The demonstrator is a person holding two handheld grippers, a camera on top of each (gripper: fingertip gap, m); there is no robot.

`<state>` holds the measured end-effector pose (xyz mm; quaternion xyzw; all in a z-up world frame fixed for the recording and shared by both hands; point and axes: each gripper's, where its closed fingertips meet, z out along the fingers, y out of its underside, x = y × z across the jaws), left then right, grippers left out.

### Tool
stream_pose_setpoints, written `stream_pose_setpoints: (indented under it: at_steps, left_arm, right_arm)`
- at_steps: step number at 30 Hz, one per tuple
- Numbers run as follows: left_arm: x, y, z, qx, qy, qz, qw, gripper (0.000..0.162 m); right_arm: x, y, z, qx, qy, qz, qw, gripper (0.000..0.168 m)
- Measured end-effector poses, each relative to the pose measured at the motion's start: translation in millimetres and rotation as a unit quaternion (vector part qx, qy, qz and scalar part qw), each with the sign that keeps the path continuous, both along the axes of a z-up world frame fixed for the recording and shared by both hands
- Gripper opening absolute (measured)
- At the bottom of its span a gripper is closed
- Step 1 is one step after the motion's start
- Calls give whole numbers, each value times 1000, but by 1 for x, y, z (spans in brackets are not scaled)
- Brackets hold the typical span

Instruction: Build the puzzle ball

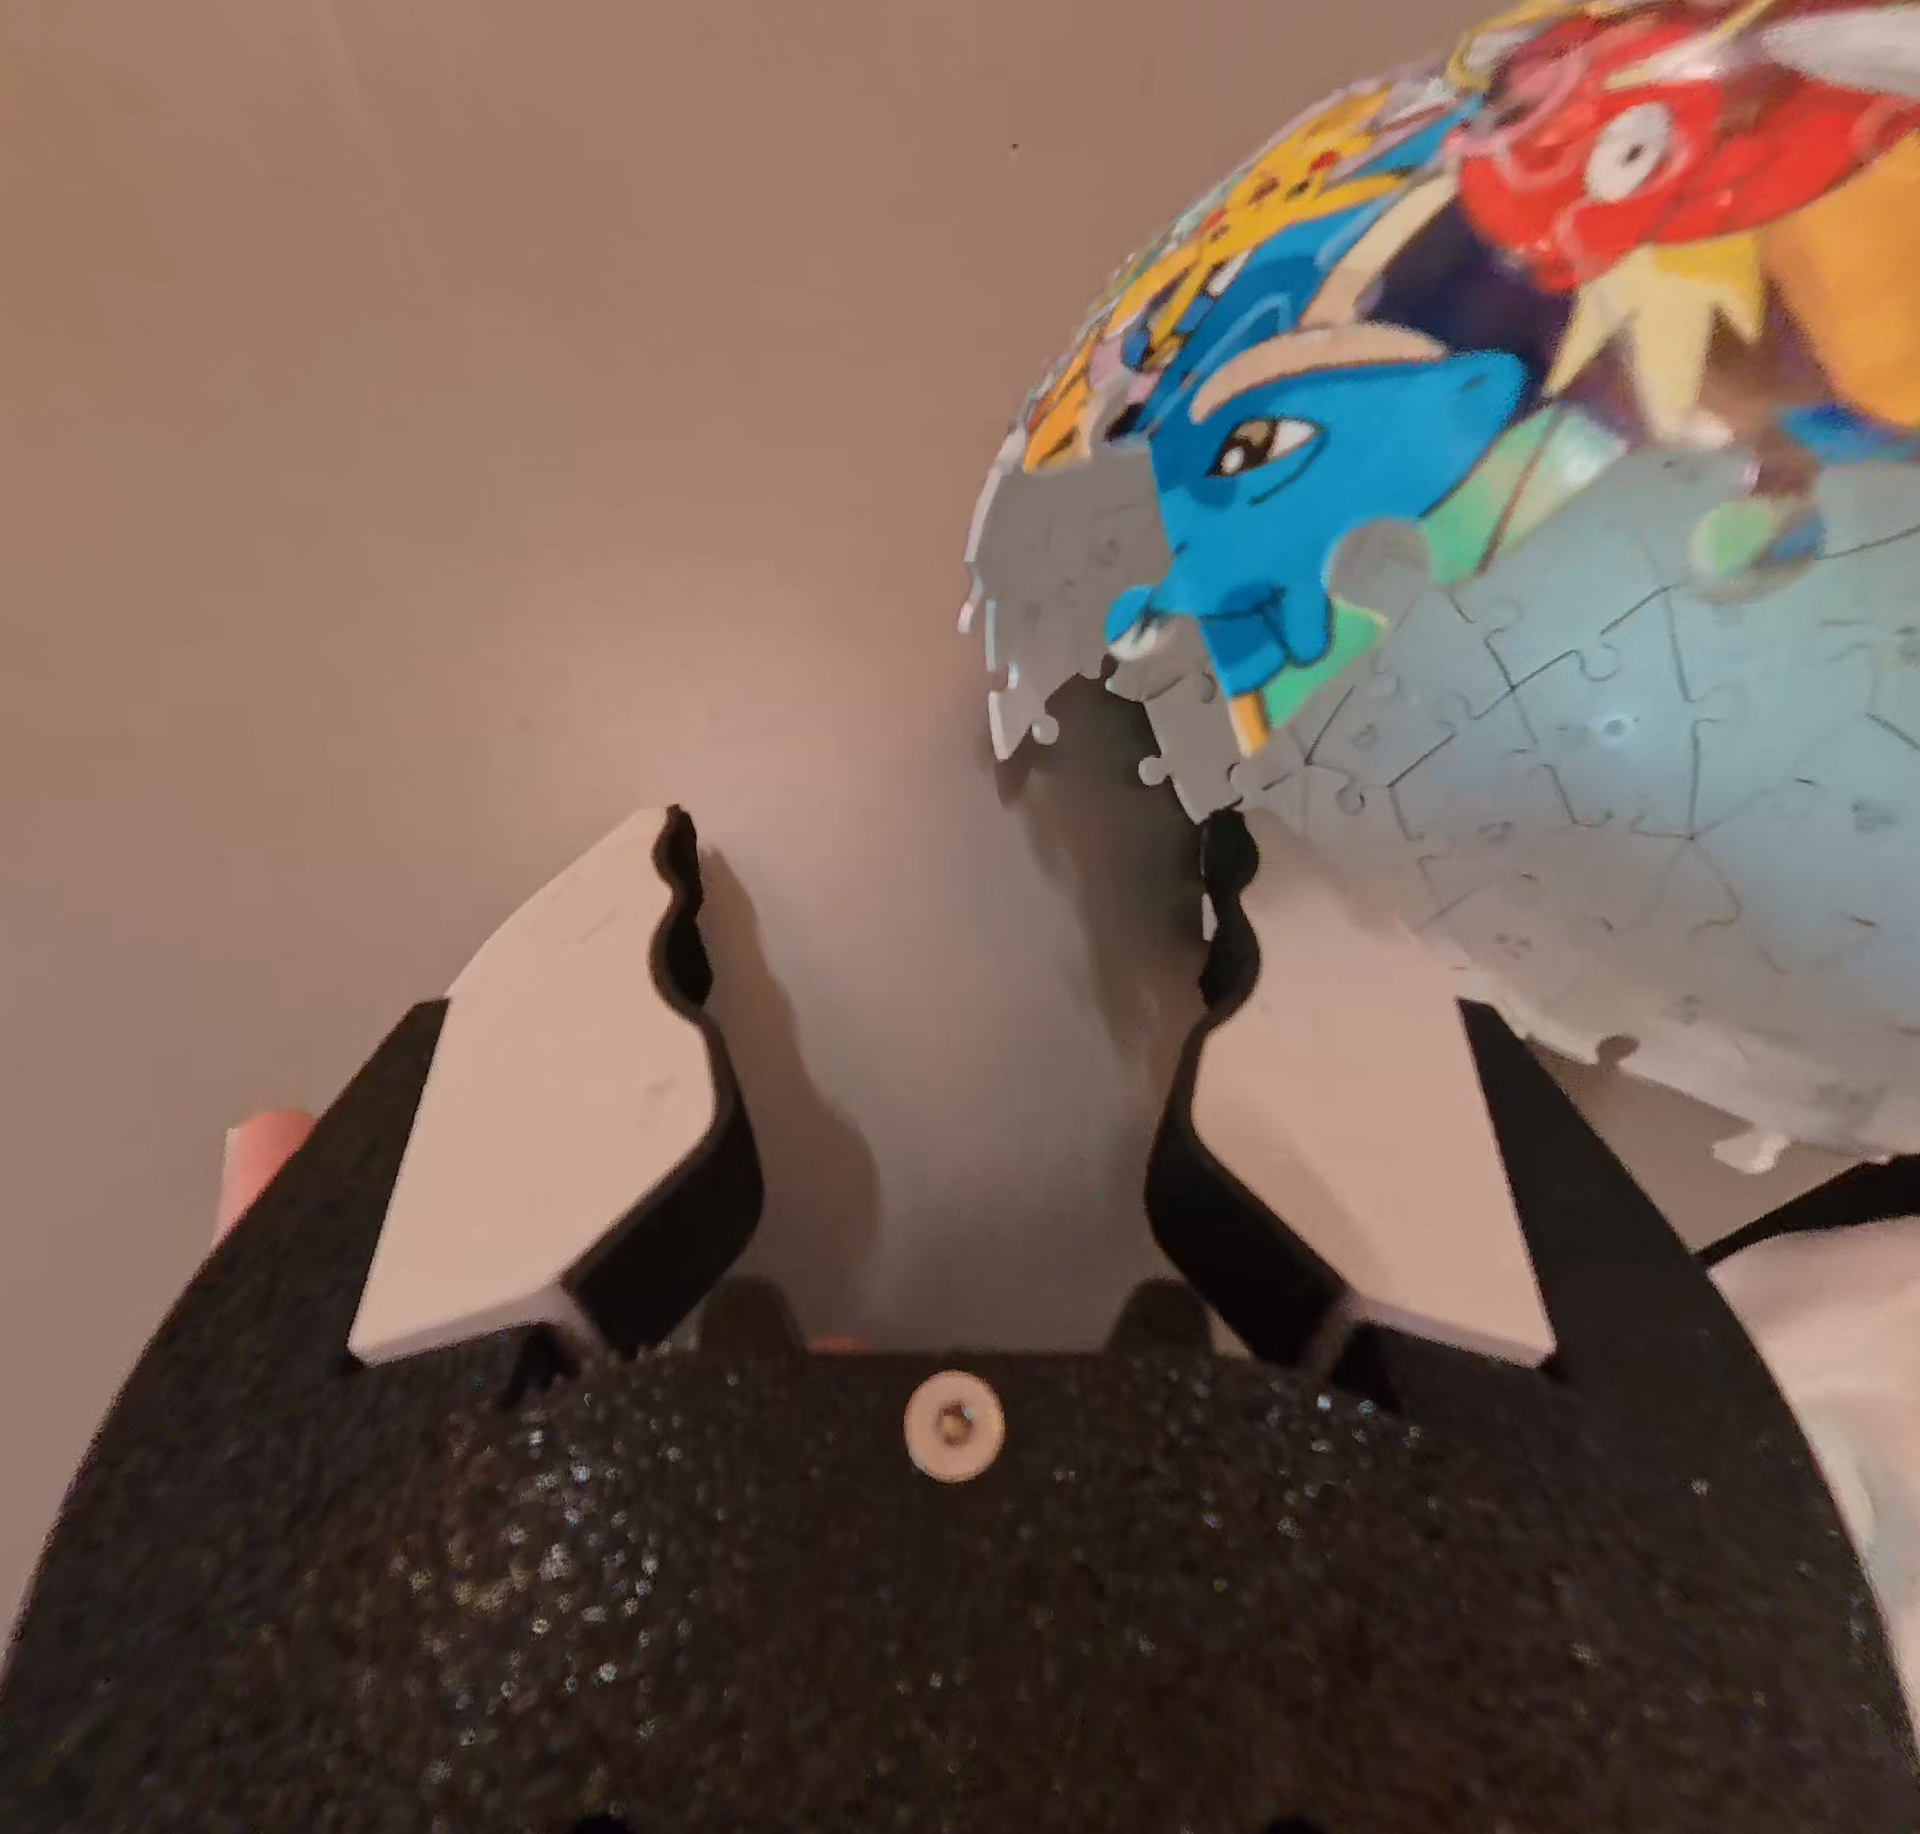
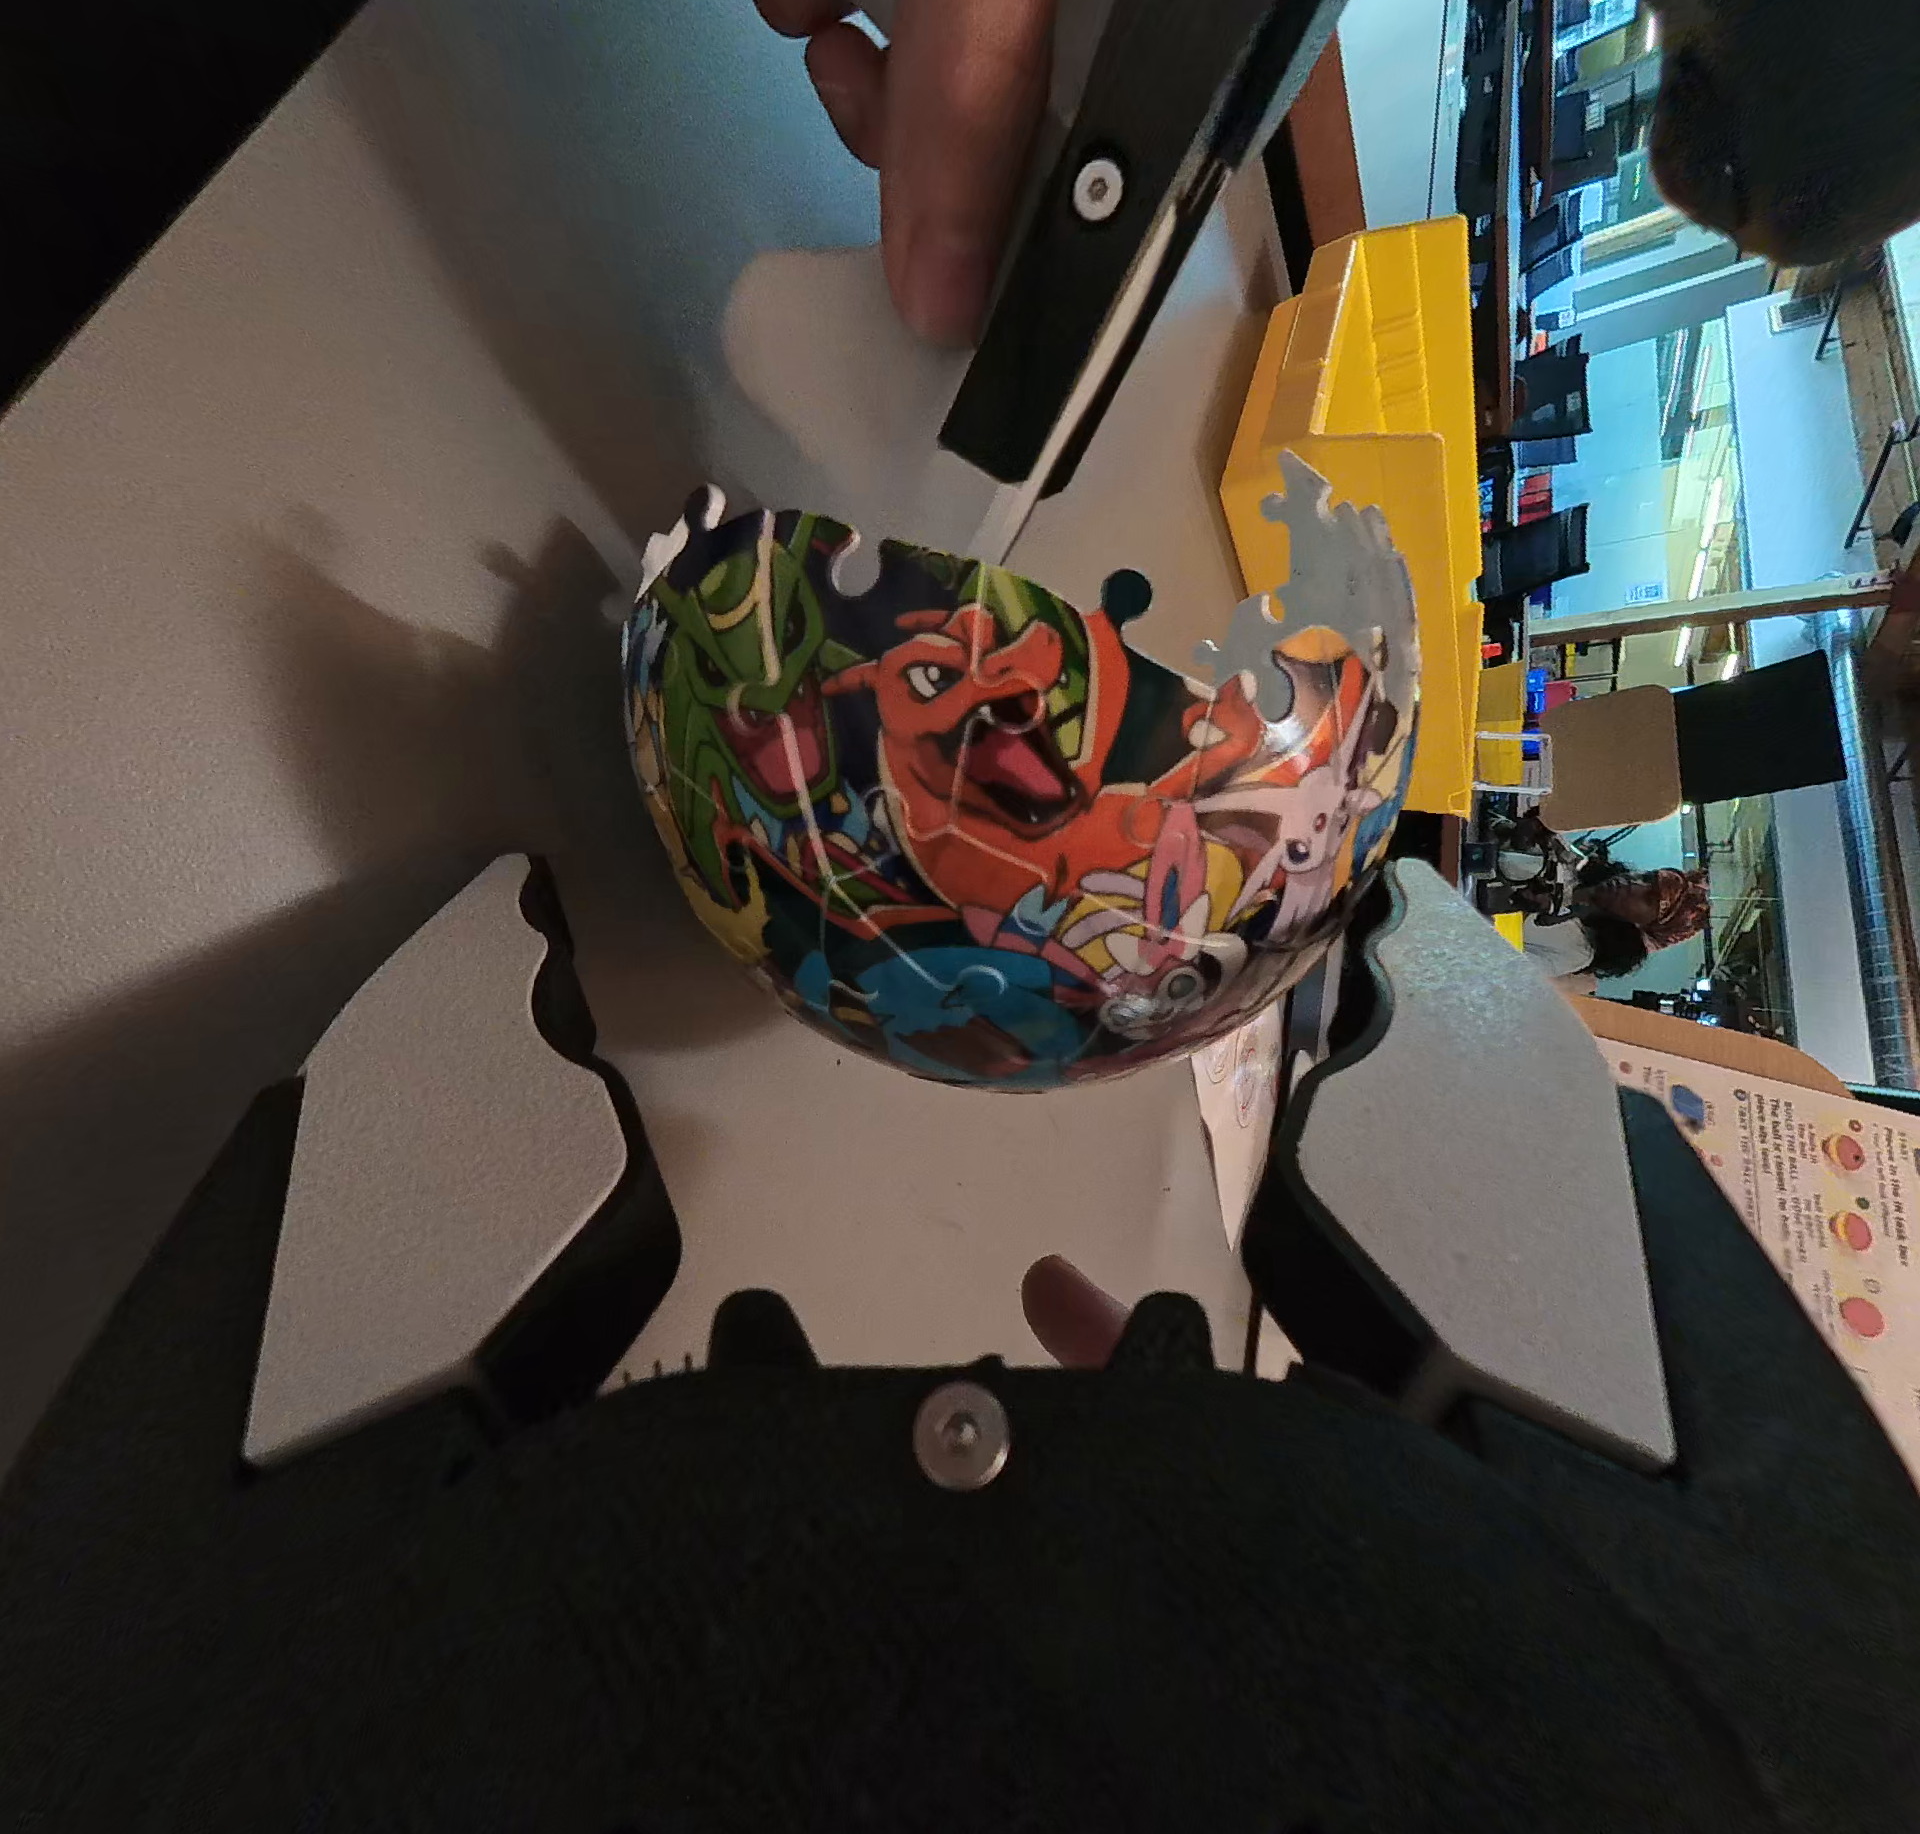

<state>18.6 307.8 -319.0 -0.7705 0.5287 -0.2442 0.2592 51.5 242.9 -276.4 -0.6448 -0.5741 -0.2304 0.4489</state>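
both tongs gape, gripping nothing: left tongs (image 1: 951, 839) and right tongs (image 2: 961, 891) flank the half-built puzzle ball (image 2: 1023, 797); contents of the yellow bins (image 2: 1361, 454) are hidden.

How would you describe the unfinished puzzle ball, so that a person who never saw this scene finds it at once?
Start at the pale table in the right wrist view and follow it to the open right gripper. The puzzle ball sits just beyond its fingertips. It is a curved half shell covered in bright cartoon creatures with a jagged rim, unlike the plain yellow bins behind.

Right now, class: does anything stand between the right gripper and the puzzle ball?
Nothing visible does. The right gripper is open, and the half-built puzzle ball sits right at its fingertips, above the white table.
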Motion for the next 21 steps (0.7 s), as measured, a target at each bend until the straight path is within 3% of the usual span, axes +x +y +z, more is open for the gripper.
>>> stream_pose_setpoints:
  at_steps: [12, 21]
  left_arm:
    - [15, 2, -13, 32, 10, 22, 999, 98]
    - [22, 14, -6, 37, 1, 31, 999, 99]
  right_arm:
    - [-4, 2, 1, 6, -11, -1, 1000, 138]
    - [-8, 8, -1, -17, -3, 12, 1000, 143]
